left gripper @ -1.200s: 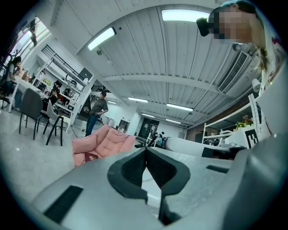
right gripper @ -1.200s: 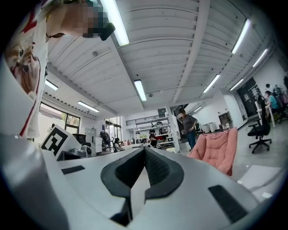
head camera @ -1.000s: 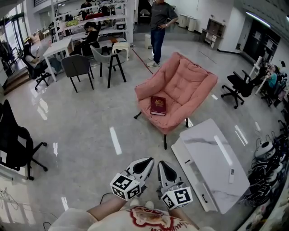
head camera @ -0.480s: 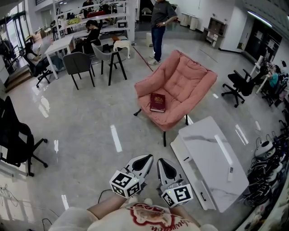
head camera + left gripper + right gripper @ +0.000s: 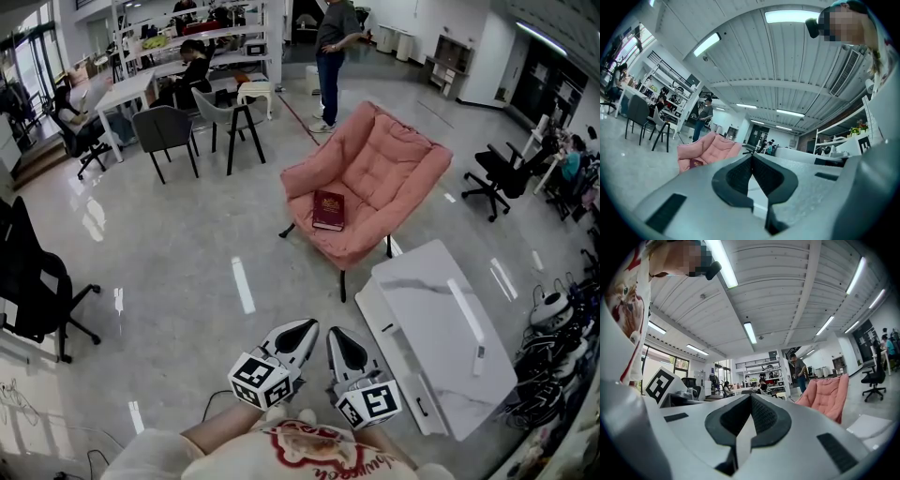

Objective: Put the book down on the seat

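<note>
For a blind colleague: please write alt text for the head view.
A dark red book lies flat on the seat of a pink armchair on a glossy grey floor. Nearer the camera, the left gripper and right gripper sit side by side, jaws shut and empty, beside a white table.

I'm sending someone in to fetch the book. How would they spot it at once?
Find the big pink armchair on the open floor, beside the white marble-top table. The book lies flat on its seat: dark red with gold print, the seat's only object.
</note>
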Demonstrator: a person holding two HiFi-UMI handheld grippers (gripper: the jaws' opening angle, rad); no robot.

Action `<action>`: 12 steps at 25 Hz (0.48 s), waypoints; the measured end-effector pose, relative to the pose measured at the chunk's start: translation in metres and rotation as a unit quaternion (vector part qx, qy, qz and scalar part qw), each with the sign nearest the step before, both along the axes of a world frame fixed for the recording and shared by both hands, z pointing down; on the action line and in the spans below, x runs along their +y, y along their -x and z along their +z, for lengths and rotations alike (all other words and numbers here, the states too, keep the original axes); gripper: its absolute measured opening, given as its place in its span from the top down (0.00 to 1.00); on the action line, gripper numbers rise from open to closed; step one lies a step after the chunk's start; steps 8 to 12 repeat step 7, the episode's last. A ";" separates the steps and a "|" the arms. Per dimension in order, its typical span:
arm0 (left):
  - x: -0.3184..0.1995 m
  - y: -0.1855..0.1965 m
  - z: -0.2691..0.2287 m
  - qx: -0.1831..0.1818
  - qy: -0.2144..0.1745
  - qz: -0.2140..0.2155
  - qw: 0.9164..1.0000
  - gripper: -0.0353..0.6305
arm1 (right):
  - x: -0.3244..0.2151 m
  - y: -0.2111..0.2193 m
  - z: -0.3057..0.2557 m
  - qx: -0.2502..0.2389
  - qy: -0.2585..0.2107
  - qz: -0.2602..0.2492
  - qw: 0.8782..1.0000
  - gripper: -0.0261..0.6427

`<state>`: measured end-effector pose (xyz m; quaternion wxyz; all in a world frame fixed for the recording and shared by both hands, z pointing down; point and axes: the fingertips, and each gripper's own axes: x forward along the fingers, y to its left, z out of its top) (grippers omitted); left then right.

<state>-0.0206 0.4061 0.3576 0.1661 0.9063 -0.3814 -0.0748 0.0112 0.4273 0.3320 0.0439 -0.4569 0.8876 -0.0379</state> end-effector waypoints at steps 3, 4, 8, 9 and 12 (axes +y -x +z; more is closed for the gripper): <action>0.001 0.001 0.000 -0.001 0.001 0.000 1.000 0.94 | 0.001 0.002 0.000 -0.001 -0.001 -0.003 1.000 0.96; 0.001 0.001 0.001 -0.001 0.001 0.000 1.000 0.94 | 0.001 0.003 0.000 0.000 -0.002 -0.004 1.000 0.96; 0.001 0.001 0.002 -0.001 0.000 0.001 1.000 0.94 | 0.001 0.005 0.002 0.002 -0.002 -0.007 1.000 0.96; 0.001 0.001 0.002 -0.001 0.000 0.001 1.000 0.94 | 0.001 0.005 0.002 0.002 -0.002 -0.007 1.000 0.96; 0.001 0.001 0.002 -0.001 0.000 0.001 1.000 0.94 | 0.001 0.005 0.002 0.002 -0.002 -0.007 1.000 0.96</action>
